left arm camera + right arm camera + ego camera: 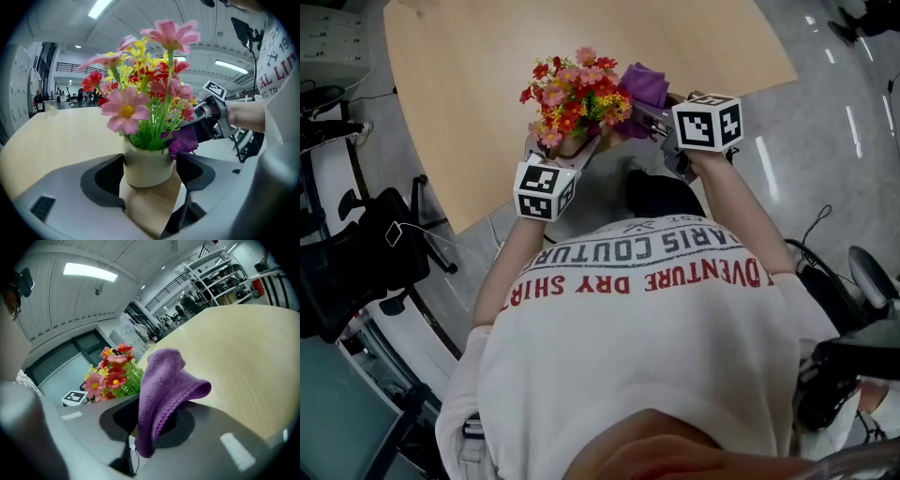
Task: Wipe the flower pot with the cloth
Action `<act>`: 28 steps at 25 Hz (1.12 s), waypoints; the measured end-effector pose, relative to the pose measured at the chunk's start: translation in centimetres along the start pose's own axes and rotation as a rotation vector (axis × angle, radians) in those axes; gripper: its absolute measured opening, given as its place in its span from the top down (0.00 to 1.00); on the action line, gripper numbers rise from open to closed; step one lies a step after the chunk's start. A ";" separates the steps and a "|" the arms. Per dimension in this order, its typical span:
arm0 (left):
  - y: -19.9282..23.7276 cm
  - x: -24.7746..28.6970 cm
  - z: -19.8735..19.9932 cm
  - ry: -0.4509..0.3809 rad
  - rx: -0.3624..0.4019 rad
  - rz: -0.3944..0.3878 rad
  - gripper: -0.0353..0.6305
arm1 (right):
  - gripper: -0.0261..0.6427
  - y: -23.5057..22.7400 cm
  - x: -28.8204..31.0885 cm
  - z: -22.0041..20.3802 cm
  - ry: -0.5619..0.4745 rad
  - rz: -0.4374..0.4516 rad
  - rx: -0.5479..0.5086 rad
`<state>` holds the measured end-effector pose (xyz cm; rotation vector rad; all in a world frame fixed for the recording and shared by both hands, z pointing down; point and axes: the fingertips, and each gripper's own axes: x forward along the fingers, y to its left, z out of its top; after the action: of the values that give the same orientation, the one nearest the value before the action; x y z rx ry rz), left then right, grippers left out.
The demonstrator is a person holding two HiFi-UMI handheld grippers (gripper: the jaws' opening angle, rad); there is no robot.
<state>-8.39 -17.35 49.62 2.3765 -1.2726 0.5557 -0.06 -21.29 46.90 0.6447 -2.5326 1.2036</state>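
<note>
flower pot (146,166) stood upright, clamped between the jaws of my left gripper (149,180) at the near edge of the table (469,141). my right gripper (154,423) was closed on the purple cloth (164,385), which hung just beside the pot's rim on its right, against the flowers (140,93). i judged the wipe should come in from that right side, down the pot's wall.

From above, flowers (577,94) are hiding the pot (147,166) in my left claw (561,148); the cloth (164,390) is covering the pads of my right claw (152,423).
</note>
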 end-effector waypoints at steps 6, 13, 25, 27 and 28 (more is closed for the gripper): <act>0.4 0.2 -0.5 0.034 0.065 -0.042 0.41 | 0.89 -0.5 1.4 0.1 0.048 0.031 -0.002; 0.5 0.4 -0.5 0.030 0.054 -0.025 0.41 | 0.89 -2.5 2.7 -1.6 0.126 0.004 0.022; 0.4 0.6 -0.2 0.014 0.078 0.019 0.41 | 0.89 -4.6 3.4 -3.1 0.211 -0.108 0.010; 0.3 0.7 -0.8 0.017 0.083 0.038 0.41 | 0.89 -4.6 3.2 -3.1 0.190 -0.105 0.013; 0.3 0.7 -0.9 0.016 0.072 0.047 0.41 | 0.89 -4.6 3.0 -3.0 0.170 -0.103 0.021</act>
<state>-8.46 -17.48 50.80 2.4005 -1.3252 0.6437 -0.24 -22.34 53.09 0.6400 -2.3221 1.1969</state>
